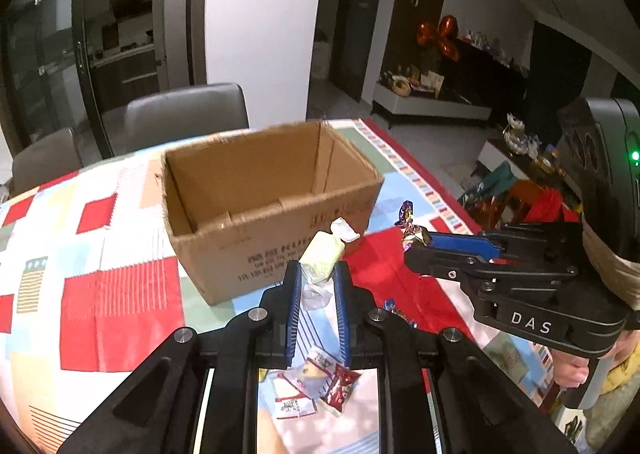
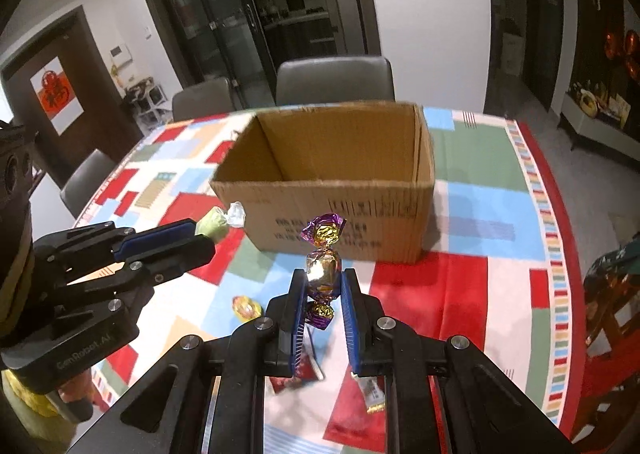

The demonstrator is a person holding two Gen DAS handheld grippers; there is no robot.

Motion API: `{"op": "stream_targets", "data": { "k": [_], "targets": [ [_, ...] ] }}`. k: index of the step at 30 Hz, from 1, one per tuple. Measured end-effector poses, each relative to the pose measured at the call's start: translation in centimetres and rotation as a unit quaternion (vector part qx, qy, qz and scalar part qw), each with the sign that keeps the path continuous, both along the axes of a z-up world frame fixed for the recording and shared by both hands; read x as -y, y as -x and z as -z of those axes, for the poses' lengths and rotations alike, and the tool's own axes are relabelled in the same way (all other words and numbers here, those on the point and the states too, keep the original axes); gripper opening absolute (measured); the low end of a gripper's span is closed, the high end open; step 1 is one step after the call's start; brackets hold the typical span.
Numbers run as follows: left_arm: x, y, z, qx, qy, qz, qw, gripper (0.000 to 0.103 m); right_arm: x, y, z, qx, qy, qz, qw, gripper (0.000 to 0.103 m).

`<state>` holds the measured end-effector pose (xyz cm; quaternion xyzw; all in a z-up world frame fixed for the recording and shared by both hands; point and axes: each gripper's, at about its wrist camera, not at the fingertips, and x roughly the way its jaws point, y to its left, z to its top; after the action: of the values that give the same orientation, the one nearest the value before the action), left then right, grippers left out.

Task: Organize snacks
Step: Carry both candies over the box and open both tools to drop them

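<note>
An open cardboard box [image 1: 272, 214] [image 2: 332, 214] stands on the patchwork tablecloth, empty as far as I see into it. My left gripper [image 1: 318, 274] is shut on a pale yellow-green wrapped candy [image 1: 322, 256], held above the cloth just in front of the box; the right wrist view shows that gripper [image 2: 200, 234] with the candy [image 2: 218, 222] at the left. My right gripper [image 2: 323, 278] is shut on a gold candy with purple twisted ends [image 2: 322, 264], also held before the box. In the left wrist view it [image 1: 414, 244] enters from the right.
Loose snack packets [image 1: 316, 386] [image 2: 370, 394] and a yellow candy [image 2: 246, 308] lie on the tablecloth [image 1: 100, 294] [image 2: 480, 214] below the grippers. Grey chairs [image 1: 184, 114] [image 2: 334, 80] stand beyond the far table edge. A person's hand [image 1: 576, 370] holds the right gripper's handle.
</note>
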<state>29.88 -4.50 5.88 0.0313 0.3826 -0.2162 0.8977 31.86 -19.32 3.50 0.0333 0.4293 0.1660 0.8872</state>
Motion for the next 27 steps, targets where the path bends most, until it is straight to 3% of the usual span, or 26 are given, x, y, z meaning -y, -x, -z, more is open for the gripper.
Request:
{"op": "stream_targets", "data": {
  "k": [14,27],
  "targets": [
    [-0.8,-2.4,-3.7,-0.003,0.003,-0.03,0.9995,0.017,-0.3,-2.4,-5.4,0.035,-0.004,0.002,0.999,0.018],
    [-0.6,-7.0,-5.6,-0.031,-0.027,-0.046,0.9981,0.017,-0.4,-8.0,-7.3,-0.002,0.021,-0.006,1.0,0.018]
  ]
}}
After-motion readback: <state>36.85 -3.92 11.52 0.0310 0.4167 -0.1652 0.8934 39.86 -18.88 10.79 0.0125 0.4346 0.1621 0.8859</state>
